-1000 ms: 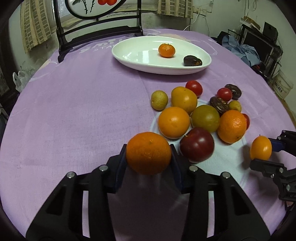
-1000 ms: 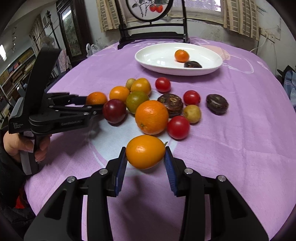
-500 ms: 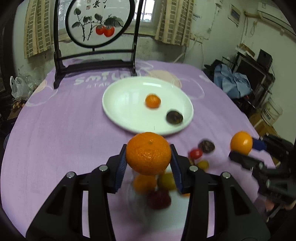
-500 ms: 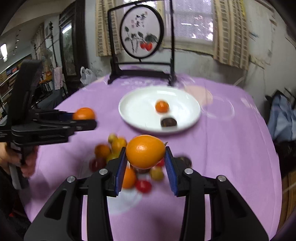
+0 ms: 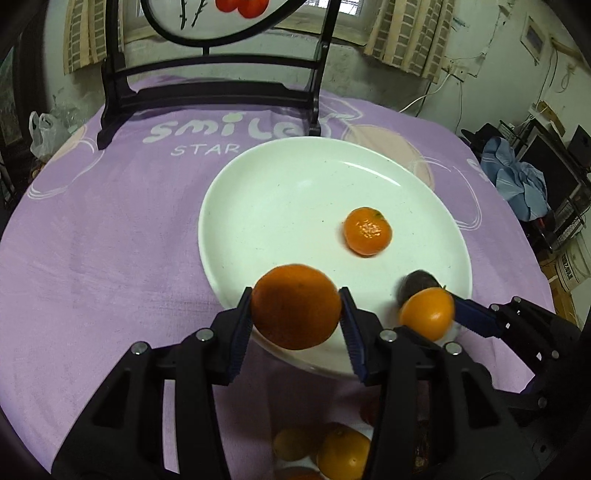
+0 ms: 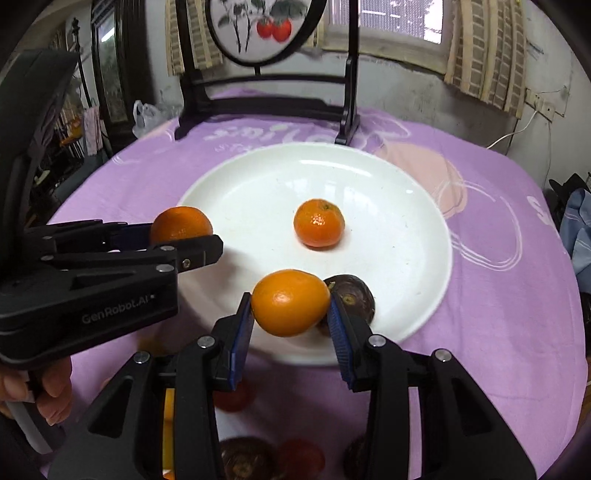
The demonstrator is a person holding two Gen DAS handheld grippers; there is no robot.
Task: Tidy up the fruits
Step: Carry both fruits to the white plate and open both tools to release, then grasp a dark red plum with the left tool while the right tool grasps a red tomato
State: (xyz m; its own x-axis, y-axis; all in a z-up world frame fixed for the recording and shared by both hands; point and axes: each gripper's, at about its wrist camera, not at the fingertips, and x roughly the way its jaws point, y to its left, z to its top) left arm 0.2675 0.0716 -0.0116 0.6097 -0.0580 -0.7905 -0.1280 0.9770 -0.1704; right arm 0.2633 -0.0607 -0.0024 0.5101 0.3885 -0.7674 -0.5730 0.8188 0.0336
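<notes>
Left wrist view: both grippers' jaws have just been opening, so the left gripper [image 5: 295, 325] frees its orange [image 5: 295, 306] and the right gripper [image 6: 291, 325] its orange fruit [image 6: 290, 302] over the plate [image 5: 258, 206].

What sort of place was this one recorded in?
Most likely a lived-in home room: a round table under a purple printed cloth, a decorative painted screen on a dark stand by a curtained window, and a white plate of fruit.
</notes>
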